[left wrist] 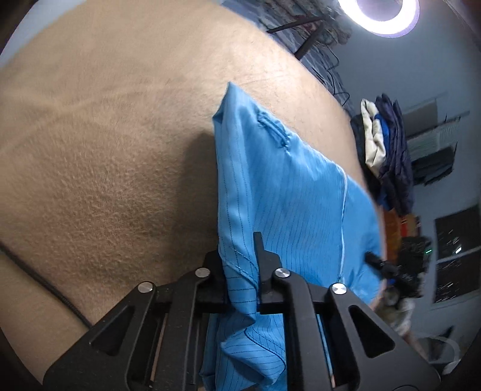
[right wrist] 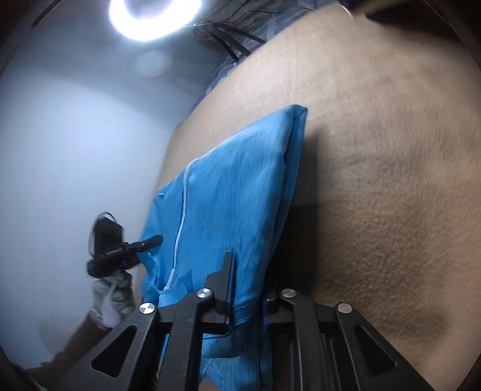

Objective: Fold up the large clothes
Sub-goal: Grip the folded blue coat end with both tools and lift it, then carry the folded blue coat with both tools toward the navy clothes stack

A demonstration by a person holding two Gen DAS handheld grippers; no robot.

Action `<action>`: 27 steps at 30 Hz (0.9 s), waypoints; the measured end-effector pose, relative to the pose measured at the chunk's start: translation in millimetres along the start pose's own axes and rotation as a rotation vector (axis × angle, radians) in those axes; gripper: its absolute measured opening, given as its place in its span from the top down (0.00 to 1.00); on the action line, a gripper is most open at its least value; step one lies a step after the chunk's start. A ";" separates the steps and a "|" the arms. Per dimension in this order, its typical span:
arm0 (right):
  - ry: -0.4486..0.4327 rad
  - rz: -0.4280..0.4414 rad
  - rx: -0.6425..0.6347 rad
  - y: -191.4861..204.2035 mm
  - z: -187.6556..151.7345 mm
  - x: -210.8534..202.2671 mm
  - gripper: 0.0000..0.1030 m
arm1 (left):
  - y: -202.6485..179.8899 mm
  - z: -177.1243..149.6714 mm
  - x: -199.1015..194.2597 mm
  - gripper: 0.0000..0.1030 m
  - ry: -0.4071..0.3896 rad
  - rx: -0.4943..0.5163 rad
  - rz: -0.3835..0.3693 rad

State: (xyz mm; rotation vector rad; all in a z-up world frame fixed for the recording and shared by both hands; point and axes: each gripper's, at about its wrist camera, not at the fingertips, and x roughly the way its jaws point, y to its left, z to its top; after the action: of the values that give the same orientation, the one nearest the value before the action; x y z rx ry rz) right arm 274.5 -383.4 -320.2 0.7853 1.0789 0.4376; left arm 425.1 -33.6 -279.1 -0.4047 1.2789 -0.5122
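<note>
A folded blue garment with thin dark stripes and a pale seam line is stretched between both grippers over a tan blanket. My left gripper is shut on its near hem, and cloth bunches between and below the jaws. In the right wrist view my right gripper is shut on the other near corner of the blue garment. The left gripper shows there at the cloth's left edge, carried by a gloved hand. The right gripper appears at the cloth's right edge in the left wrist view.
The tan blanket covers the whole work surface. A pile of dark and cream clothes sits past its right edge. A ring light glows above. A black cable crosses the blanket at the left.
</note>
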 end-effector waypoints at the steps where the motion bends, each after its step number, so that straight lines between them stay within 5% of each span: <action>1: -0.002 -0.028 -0.025 8.5 -0.3 -2.3 0.92 | -3.2 -1.2 -2.0 0.94 -0.008 0.015 0.013; 10: -0.014 -0.287 -0.221 73.7 -3.3 -11.8 0.95 | -42.9 -17.7 -25.9 0.96 -0.079 0.160 0.097; 27: -0.093 -0.443 -0.359 130.6 -16.8 -74.0 0.96 | -152.0 -58.3 -50.1 0.96 -0.152 0.327 0.048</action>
State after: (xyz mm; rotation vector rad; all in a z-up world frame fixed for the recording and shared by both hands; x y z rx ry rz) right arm 234.5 -340.8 -180.9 0.2351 1.0147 0.2043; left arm 337.6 -130.0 -169.3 -0.1356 1.0338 -0.6256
